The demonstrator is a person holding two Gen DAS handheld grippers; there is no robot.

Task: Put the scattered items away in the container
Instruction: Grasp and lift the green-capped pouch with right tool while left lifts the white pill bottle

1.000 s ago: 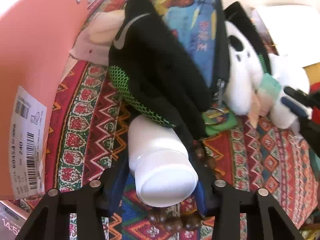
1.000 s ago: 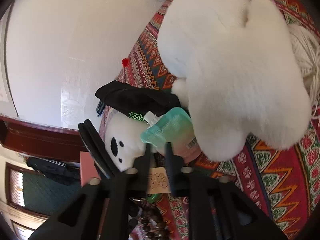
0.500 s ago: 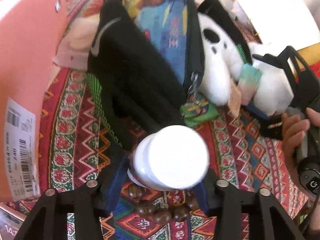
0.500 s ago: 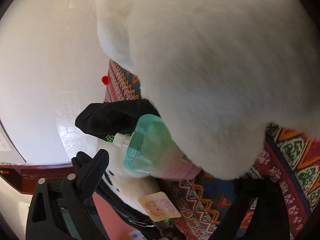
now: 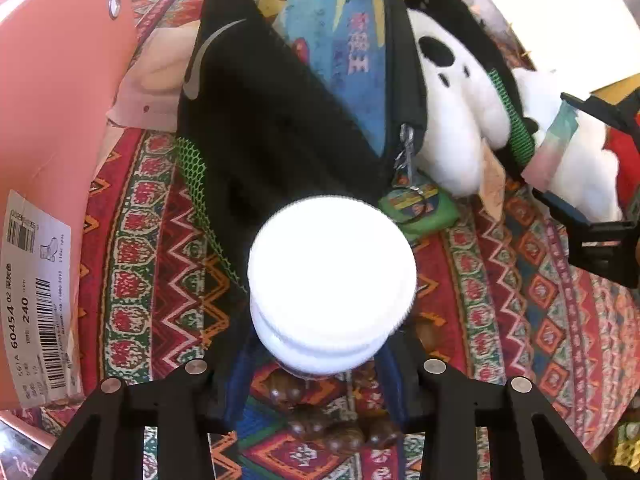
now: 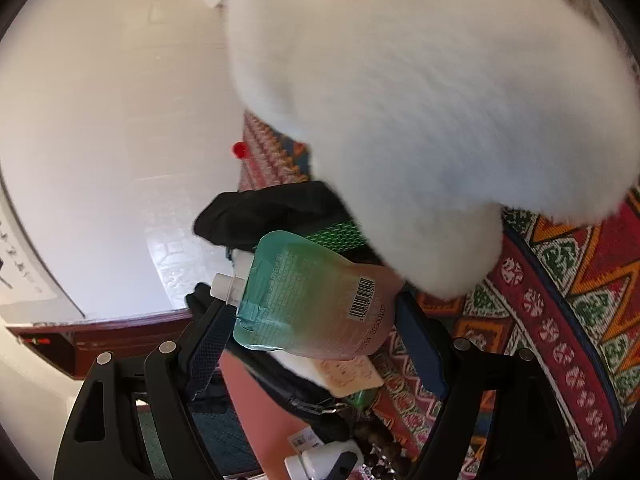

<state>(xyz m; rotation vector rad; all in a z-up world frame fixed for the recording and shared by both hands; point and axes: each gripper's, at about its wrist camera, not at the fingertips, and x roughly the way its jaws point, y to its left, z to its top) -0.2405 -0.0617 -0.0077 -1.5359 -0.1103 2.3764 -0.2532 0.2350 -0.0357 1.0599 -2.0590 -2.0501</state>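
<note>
A white bottle (image 5: 332,272) stands on end between the fingers of my left gripper (image 5: 316,360), its cap facing the camera. The jaws are closing and the blue pads press on the bottle's sides. The salmon-pink box (image 5: 60,120) stands at the left, close by. My right gripper (image 6: 316,332) is open wide around a teal-and-pink spouted pouch (image 6: 312,296) that lies against a white plush toy (image 6: 420,100). In the left wrist view, the pouch (image 5: 556,140) and the right gripper (image 5: 592,208) show at the right edge.
On the patterned cloth (image 5: 540,300) lie a black sports bag (image 5: 260,128), a blue printed case (image 5: 340,40), a black-eared white plush dog (image 5: 460,92), a green key tag (image 5: 420,204) and brown beads (image 5: 328,432). A white wall (image 6: 100,140) lies beyond.
The white bottle went from lying on the cloth to standing with its cap toward the camera. The right gripper opened wide, rolled and now straddles the pouch.
</note>
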